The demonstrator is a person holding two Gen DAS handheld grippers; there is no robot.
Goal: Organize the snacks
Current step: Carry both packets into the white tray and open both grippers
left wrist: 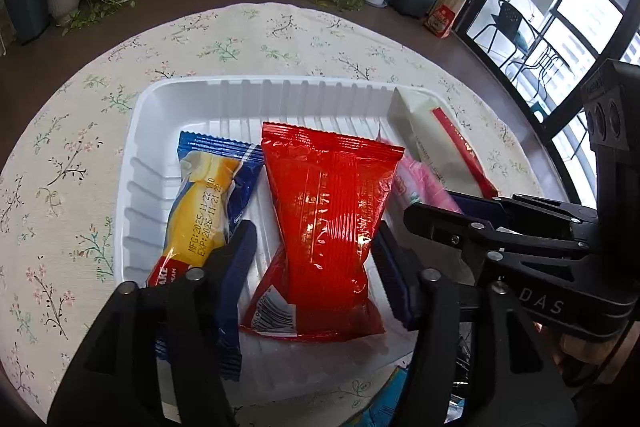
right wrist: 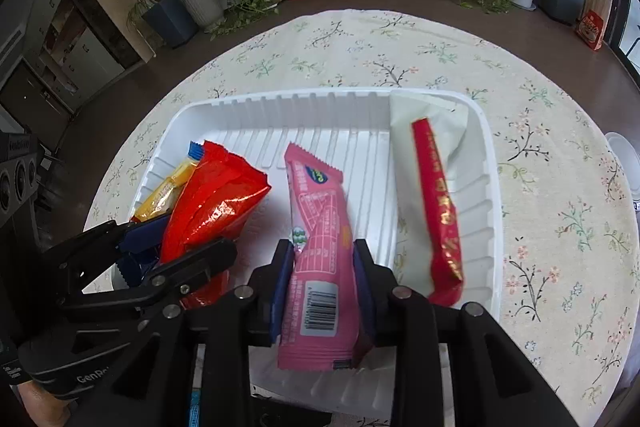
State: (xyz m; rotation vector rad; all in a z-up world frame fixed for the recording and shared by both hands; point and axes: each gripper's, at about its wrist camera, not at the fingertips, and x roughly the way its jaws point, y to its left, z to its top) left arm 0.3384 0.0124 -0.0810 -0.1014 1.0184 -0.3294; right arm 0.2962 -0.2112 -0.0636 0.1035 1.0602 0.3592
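We see a white tray [left wrist: 192,95] of thin moulded plastic, ribbed and faintly shiny, on a matt, flower-printed cloth [left wrist: 80,115]. The red packet [left wrist: 328,211] is crinkled glossy foil throwing highlights; the yellow and blue wrapper [left wrist: 200,211] is shiny film. The pink bar wrapper [right wrist: 320,259] looks smoother, softly sheened. Both grippers look like matt black plastic with metal pins.

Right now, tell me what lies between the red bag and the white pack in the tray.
The pink bar lies between the red bag and the white pack, inside the white tray. The right wrist view shows it best, between the right gripper pads.
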